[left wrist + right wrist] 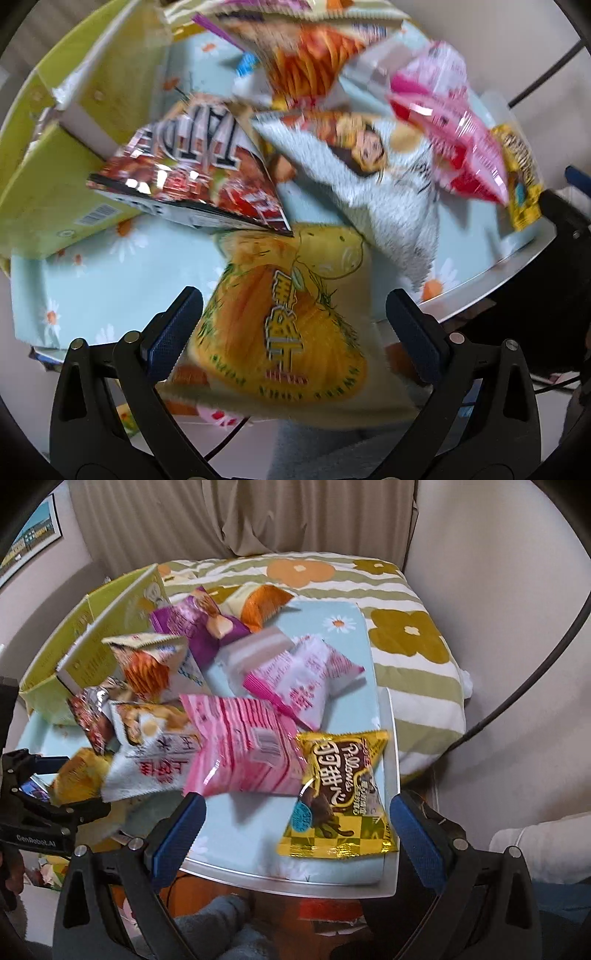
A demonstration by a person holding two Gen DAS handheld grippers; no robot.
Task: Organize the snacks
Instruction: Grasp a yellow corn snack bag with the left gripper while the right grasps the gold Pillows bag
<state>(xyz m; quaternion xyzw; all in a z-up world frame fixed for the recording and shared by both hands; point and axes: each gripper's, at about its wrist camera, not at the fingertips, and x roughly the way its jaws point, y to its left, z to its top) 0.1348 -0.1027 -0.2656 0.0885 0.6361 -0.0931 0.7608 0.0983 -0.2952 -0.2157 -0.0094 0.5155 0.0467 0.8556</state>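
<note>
Several snack bags lie piled on a small table with a light-blue daisy cloth (236, 827). My left gripper (293, 317) is open around a yellow-orange snack bag (288, 325) at the table's near edge; its pads stand apart from the bag's sides. That gripper and bag show at the left of the right wrist view (79, 775). My right gripper (297, 819) is open and empty above the near edge, between a pink striped bag (243, 753) and a yellow "Pillows" bag (340, 794). A lime-green cardboard box (55, 177) stands open at the left, also in the right wrist view (85, 635).
Other bags in the pile: a dark red one (199, 166), a white one (369, 177), an orange one (314, 59), a purple one (199, 624) and a pink-white one (303, 675). A bed with a flowered cover (406, 627) lies behind the table.
</note>
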